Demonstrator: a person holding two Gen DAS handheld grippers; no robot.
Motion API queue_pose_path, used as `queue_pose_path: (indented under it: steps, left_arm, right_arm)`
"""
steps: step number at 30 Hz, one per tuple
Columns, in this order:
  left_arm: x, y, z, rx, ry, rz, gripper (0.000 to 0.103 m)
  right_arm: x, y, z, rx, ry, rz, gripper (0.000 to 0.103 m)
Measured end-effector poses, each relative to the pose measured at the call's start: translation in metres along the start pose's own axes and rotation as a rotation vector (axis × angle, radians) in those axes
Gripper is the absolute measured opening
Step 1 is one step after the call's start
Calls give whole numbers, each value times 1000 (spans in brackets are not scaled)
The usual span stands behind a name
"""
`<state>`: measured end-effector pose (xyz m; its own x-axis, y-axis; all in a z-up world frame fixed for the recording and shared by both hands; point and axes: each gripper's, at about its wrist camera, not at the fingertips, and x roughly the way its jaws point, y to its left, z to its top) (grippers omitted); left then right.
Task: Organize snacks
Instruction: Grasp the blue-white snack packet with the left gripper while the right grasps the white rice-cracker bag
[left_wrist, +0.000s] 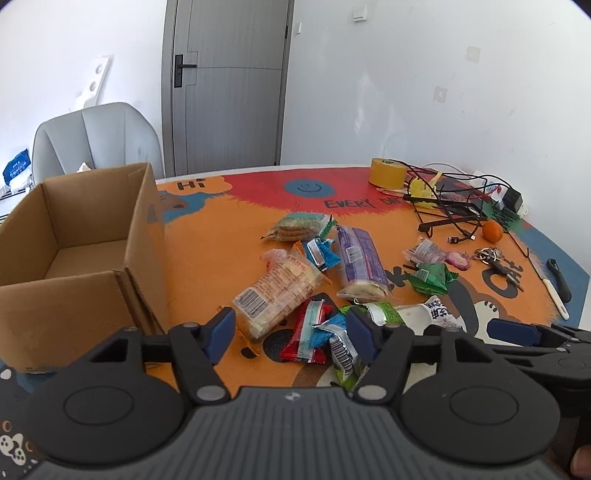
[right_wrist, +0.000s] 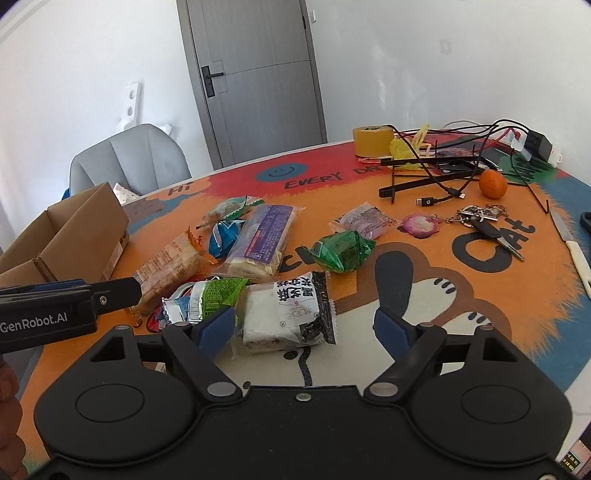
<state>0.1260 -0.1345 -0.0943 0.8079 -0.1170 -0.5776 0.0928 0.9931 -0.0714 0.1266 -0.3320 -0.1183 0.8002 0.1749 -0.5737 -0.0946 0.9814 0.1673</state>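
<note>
- We're seeing the L gripper (left_wrist: 291, 334) nearest, tongs released, hovering over the red-blue wrapper (left_wrist: 308, 334) and silver-green packet (left_wrist: 345, 345).
- R gripper (right_wrist: 304, 328) is also sitting released, w/ the black-and-white snack pack (right_wrist: 288, 314) lying between its fingers, toward the left one.
- Remaining snacks are lying scattered at 12 o'clock on the orange mat (right_wrist: 480, 306).
- Cardboard box (left_wrist: 74, 254) is standing open at 10 o'clock of the L gripper.

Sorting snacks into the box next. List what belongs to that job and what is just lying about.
For the job:
cardboard box
purple snack pack
green packet
white black-lettered pack
orange biscuit pack

Lying about:
tape roll
orange
keys
cables
knife
</note>
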Motion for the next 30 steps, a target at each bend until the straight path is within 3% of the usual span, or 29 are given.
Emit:
queue_pose_path:
  steps: [10, 14, 19, 23, 26, 30]
  left_arm:
    - [18, -2, -2, -14, 29, -4, 58]
    - [25, -2, -3, -16, 45, -13, 57]
    - [30, -8, -7, -11, 66, -29, 56]
    - [31, -14, -13, 5, 76, -52, 56]
    - [34, -17, -18, 0, 83, -61, 47]
    - [40, -18, -22, -4, 104, -70, 46]
  right_arm:
    - [25, 1, 4, -17, 20, 24, 82]
    - [31, 1, 1, -29, 45, 57, 66]
    - [26, 0, -2, -40, 24, 36, 61]
    - [21, -11, -4, -9, 17, 5, 61]
    - [15, -16, -6, 2, 16, -22, 61]
    - [11, -16, -8, -3, 19, -43, 64]
